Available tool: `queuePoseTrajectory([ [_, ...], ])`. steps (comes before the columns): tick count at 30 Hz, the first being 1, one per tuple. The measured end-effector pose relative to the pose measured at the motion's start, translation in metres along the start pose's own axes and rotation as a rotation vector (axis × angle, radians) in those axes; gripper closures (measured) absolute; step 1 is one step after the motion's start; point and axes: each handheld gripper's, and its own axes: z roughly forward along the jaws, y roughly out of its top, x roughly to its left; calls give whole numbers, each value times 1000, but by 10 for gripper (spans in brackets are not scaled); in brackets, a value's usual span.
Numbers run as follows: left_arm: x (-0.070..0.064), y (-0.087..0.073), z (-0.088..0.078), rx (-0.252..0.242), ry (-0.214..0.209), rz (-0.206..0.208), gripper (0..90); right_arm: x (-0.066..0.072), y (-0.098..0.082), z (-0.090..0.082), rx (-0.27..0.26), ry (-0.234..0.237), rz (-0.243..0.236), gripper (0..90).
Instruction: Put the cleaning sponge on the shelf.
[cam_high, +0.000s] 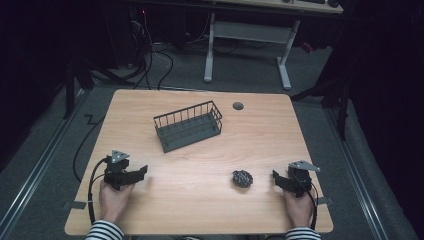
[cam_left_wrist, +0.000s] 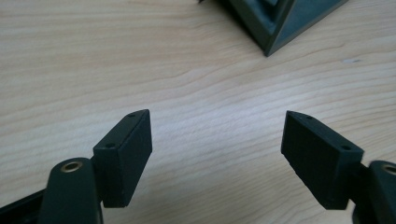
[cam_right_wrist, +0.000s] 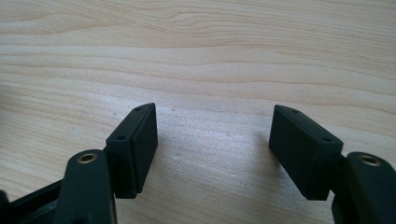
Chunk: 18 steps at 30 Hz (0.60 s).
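The wooden worktop (cam_high: 200, 150) is carrying everything here, with dark grey floor lying around it and a second, white-legged desk (cam_high: 247, 45) standing well beyond its far edge. A small round grommet (cam_high: 238, 106) is sitting in the worktop near that far edge.

A dark wire basket (cam_high: 189, 126) is standing upright just past the middle of the worktop, turned at an angle to the edges; in the left gripper view one corner of its base (cam_left_wrist: 275, 23) is showing at the top, well apart from the jaws.

The left gripper (cam_high: 131, 175) is resting near the front left corner, held by a hand coming out of a striped sleeve (cam_high: 105, 231). Its jaws are standing wide apart with only bare wood between them, gripping nothing.

The right gripper (cam_high: 278, 179) is sitting near the front right corner in the other hand. Its jaws are likewise spread wide over bare wood in the right gripper view (cam_right_wrist: 212, 149), holding nothing.

A small dark knobbly object (cam_high: 242, 178), too small to identify, is lying on the worktop just beside the right gripper's jaws, not touching them, and well apart from the basket.
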Motion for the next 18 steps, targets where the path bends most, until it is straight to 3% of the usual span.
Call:
queuePoseTrajectory([
  [17,-17,50,-2,-58,-94,10,218,0,0,0,1,7,4,319],
  [18,-18,56,-3,-67,-116,-2,213,0,0,0,1,7,5,319],
])
